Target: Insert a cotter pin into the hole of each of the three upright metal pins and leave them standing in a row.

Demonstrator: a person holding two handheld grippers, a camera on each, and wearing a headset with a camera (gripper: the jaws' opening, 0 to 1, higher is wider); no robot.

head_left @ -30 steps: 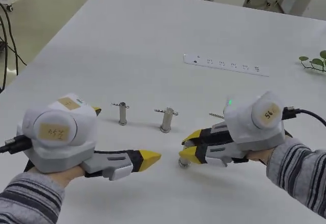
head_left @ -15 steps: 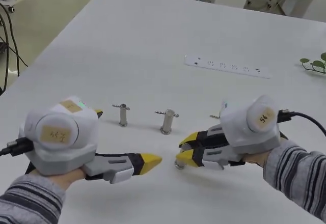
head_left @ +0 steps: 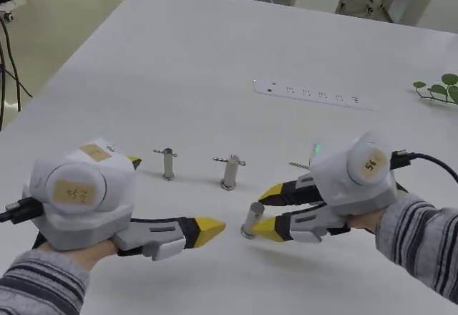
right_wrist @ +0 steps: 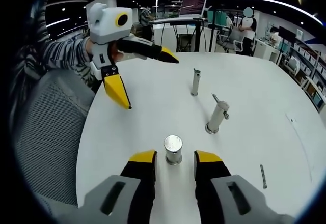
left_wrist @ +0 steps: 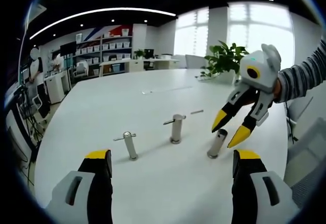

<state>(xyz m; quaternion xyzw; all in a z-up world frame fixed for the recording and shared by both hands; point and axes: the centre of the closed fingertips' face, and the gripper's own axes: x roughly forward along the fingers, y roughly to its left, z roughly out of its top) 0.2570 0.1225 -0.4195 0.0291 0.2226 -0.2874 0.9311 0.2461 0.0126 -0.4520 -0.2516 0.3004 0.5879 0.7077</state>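
Now the right gripper straddles the bare upright grey steel pin, jaws parted, unclamped, likely to steady it; left gripper hovers near that pin, gaping, empty.

The head view looks forward and down from the near edge of the white table, the left gripper view skims low across it facing right, the right gripper view facing left and closer in, and all three share the metal pins.
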